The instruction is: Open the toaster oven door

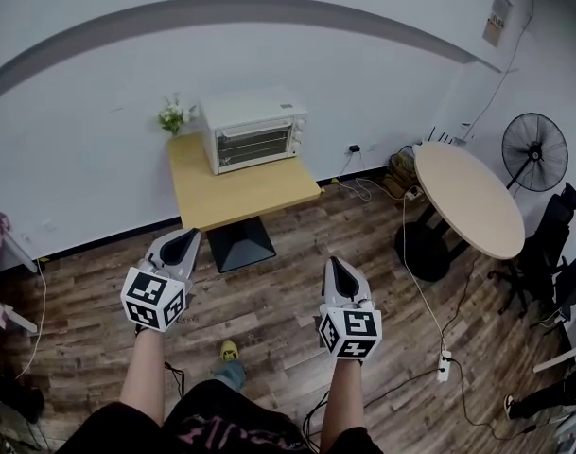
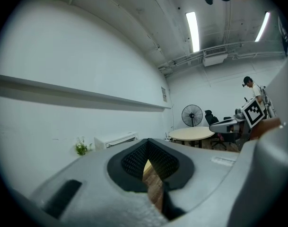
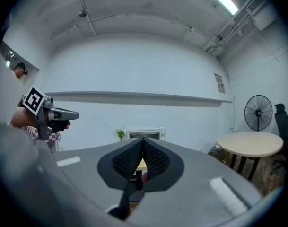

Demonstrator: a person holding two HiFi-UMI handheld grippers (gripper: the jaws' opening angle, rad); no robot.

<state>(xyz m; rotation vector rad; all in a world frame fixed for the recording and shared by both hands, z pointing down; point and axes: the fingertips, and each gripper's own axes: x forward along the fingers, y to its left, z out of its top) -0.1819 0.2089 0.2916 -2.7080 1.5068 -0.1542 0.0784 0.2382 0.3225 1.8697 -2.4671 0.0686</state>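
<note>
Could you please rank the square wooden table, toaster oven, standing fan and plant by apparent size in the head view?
Largest to smallest:
1. square wooden table
2. toaster oven
3. standing fan
4. plant
They stand at different distances from the camera, so this is apparent size only.

Square wooden table (image 1: pixel 254 197) against the wall, white toaster oven (image 1: pixel 254 130) and small potted plant (image 1: pixel 174 116) on its back edge

White toaster oven (image 1: pixel 254 129); yellow table (image 1: pixel 238 189)
</note>
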